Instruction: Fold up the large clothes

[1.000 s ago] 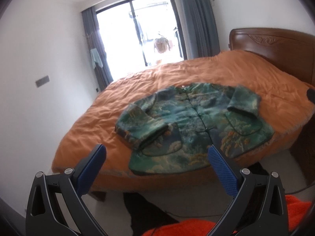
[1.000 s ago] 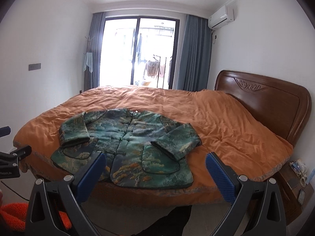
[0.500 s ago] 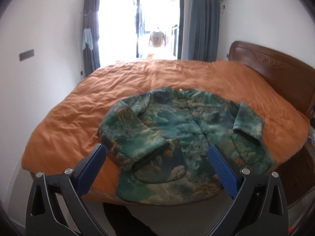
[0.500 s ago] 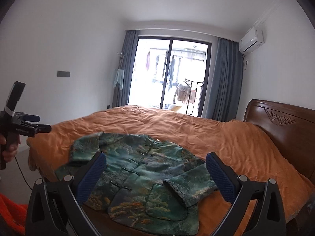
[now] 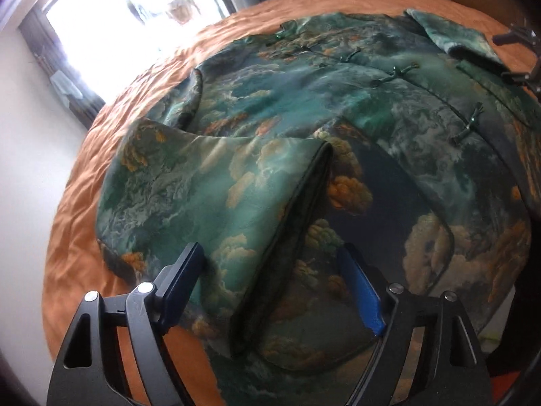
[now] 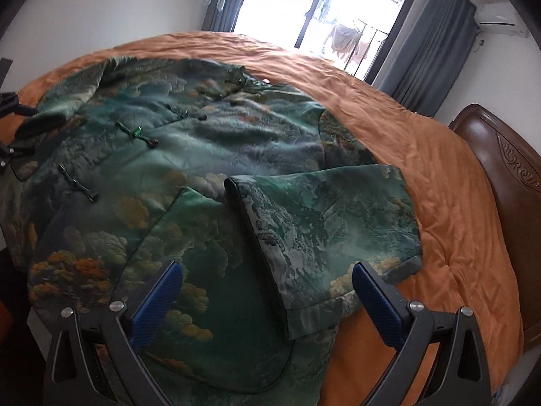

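A green brocade jacket [image 5: 338,128] with cloud patterns and knot buttons lies flat, front up, on the orange bedspread [image 5: 77,237]; it also shows in the right wrist view [image 6: 209,155]. Both sleeves are folded across the front. My left gripper [image 5: 270,270] is open, just above the folded left sleeve's cuff [image 5: 290,237]. My right gripper [image 6: 267,287] is open, just above the folded right sleeve's cuff [image 6: 257,237]. Neither holds anything.
The bed's wooden headboard [image 6: 500,176] is at the right. A bright glass door [image 6: 314,3] with grey curtains [image 6: 426,54] is beyond the bed. The other gripper's frame shows at the right edge [image 5: 520,57] and at the left edge [image 6: 13,111].
Both grippers have come down from a standing view of the bed to just above the jacket's folded sleeves. Both stay open.
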`<state>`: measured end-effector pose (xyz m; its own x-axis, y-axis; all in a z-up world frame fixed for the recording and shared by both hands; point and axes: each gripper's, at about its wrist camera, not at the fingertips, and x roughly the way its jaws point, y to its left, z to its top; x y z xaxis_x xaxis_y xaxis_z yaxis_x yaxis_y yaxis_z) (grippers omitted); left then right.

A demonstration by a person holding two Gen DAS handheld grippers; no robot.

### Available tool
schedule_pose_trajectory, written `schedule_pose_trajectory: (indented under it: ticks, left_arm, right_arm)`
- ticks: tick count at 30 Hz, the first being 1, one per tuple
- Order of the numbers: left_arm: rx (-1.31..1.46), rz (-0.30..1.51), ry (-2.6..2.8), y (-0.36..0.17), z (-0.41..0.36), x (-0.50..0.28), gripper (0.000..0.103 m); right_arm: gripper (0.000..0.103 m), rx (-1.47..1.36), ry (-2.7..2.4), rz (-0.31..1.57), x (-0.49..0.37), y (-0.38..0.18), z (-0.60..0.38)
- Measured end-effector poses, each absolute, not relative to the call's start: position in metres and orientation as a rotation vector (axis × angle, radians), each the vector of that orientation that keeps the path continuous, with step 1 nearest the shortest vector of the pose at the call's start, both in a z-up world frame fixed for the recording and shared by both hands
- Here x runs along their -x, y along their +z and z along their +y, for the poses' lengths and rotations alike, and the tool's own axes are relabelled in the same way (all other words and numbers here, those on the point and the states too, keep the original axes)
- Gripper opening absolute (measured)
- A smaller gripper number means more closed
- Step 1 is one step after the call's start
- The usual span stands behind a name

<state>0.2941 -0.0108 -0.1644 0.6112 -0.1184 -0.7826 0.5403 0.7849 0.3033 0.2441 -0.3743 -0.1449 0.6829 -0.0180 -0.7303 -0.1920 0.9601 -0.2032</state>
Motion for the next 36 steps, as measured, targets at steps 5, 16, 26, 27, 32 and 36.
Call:
schedule_pose_trajectory:
  ticks: [5,16,26,27,32,36]
  left_arm:
    - [-0.520,0.856,-0.447,-0.159,0.001,-0.304,0.077]
    - [-0.471,0.888,-0.471,-0.163,0.009,-0.327,0.029]
    - [-0.142,0.714,-0.307,-0.058,0.109,-0.333,0.011]
    - [-0.105,0.697,-0.271,-0.046,0.127,-0.335,0.011]
    - [0.048,0.645,-0.031,-0.016,0.221,-0.351,0.013]
    - [0.173,0.666,0.213,-0.032,0.292,-0.372,0.034]
  right_arm:
    - [0.096,0.215,0.100,0.882,-0.265,-0.158,-0.387]
    - [0.020,0.095,0.122,0.962,-0.273,-0.160,-0.423]
    - [0.014,-0.099,-0.047,0.723,-0.235,-0.060,-0.505]
    - [0.014,-0.122,-0.073,0.703,-0.230,-0.049,-0.522]
    - [0.007,-0.175,-0.260,0.646,-0.207,-0.022,-0.601]
    - [0.007,-0.252,-0.414,0.625,-0.192,-0.028,-0.664]
